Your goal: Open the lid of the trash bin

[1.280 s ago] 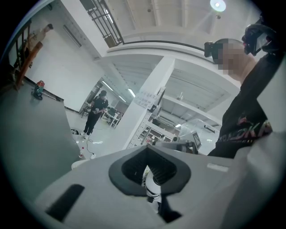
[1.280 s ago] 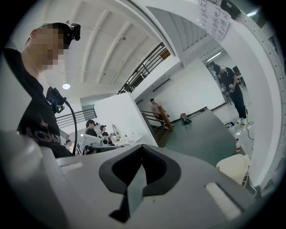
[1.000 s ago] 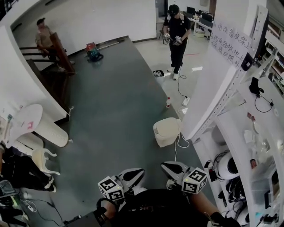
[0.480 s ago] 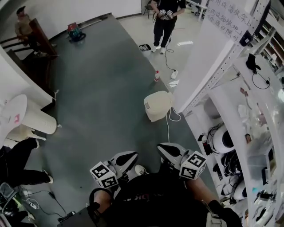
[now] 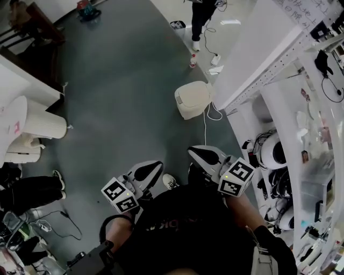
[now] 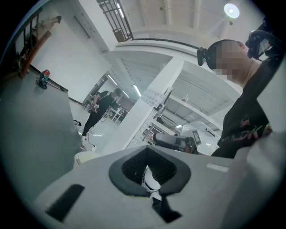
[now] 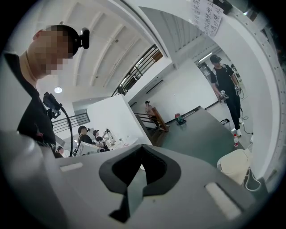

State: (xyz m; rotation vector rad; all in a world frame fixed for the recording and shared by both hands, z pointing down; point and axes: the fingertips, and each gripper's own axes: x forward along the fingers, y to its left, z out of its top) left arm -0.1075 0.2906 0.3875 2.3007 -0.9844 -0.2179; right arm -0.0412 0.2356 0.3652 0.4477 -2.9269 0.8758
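I see the bin (image 5: 193, 100) as smooth, faintly glossy cream plastic, the floor (image 5: 123, 96) matt dark grey, the rack (image 5: 274, 70) white painted metal, it seems

Head view: standing person (image 5: 201, 16) is being cut off by top edge, legs only showing. At left, seated person (image 5: 32, 188) is being clipped by pic edge; upper body is being lost. Top right, printed sheet (image 5: 294, 5) is being cropped, txt too small to be read. Label on bottle (image 5: 193, 61): too small to tell. Left gripper view: trash bin (image 6: 86, 157) is being mostly hidden behind left gripper (image 6: 145, 150) shell; lid seam is being blurred out.
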